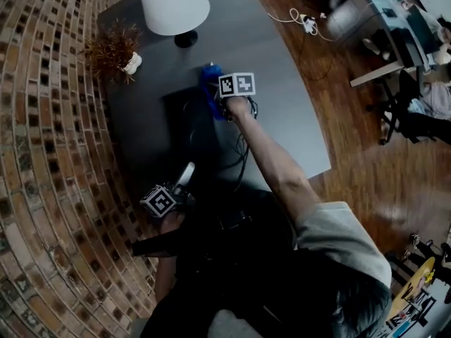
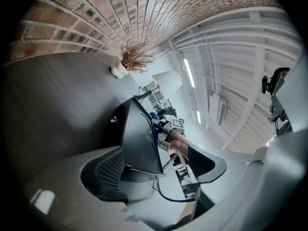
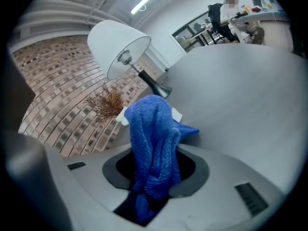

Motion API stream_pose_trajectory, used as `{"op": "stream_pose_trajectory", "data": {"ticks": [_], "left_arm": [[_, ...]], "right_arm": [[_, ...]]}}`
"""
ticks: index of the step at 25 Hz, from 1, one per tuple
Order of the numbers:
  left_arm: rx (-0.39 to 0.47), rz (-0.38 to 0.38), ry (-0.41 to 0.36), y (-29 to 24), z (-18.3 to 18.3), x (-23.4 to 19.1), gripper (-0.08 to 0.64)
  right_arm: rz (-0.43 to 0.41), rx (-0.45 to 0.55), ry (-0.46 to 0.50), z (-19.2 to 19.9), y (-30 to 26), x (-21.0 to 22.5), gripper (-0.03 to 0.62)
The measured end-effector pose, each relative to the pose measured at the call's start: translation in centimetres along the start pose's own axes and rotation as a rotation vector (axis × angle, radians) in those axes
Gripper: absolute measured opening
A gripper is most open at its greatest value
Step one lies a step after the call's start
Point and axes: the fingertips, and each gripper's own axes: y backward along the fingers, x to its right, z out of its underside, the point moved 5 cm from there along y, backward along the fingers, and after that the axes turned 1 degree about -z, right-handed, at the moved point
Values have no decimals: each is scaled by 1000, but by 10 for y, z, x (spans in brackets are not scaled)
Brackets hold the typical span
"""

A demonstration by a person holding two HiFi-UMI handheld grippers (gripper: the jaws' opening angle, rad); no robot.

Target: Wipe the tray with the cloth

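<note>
The right claw (image 1: 224, 98), closed on the blue cloth (image 1: 210, 76) at the far right corner of the dark tray (image 1: 184, 129) on the table (image 1: 282, 104), should press flat and sweep overlapping strokes, while the left claw (image 1: 184, 179), jaws apart at the near edge, steadies it.

- The brick wall (image 1: 49, 118) closes off the left edge of the table (image 1: 296, 111).
- A lamp (image 1: 174, 5) at the far edge and a dried plant (image 1: 111, 48) by the wall crowd the far left corner.
- The tray (image 1: 187, 129) lies left of the middle, and cables (image 1: 243, 153) trail toward the near edge.
- The table's right half lies bare to its right edge.
</note>
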Motion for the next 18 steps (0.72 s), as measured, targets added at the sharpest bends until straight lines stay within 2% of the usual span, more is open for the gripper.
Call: {"op": "stream_pose_trajectory", "data": {"ticks": [3, 5, 9, 11, 13, 15, 16, 18], "left_arm": [[6, 0, -16, -1, -4, -1, 399], [10, 5, -23, -2, -4, -1, 399], [18, -1, -34, -2, -2, -3, 399], [29, 3, -29, -2, -2, 0, 399], [27, 21, -24, 0, -2, 6, 399], [20, 36, -22, 12, 0, 14, 399], [13, 32, -17, 21, 1, 15, 399], [-11, 8, 33, 36, 7, 8, 399]], "right_arm": [[-70, -71, -74, 32, 20, -6, 133], [-122, -125, -133, 73, 43, -15, 133], [-157, -199, -182, 163, 99, -37, 133], [-181, -260, -185, 200, 122, -47, 133], [-226, -364, -150, 225, 140, -57, 132], [-246, -419, -64, 220, 153, -64, 132], [-232, -399, 4, 201, 156, -64, 132], [-163, -280, 189, 134, 152, -63, 132]]}}
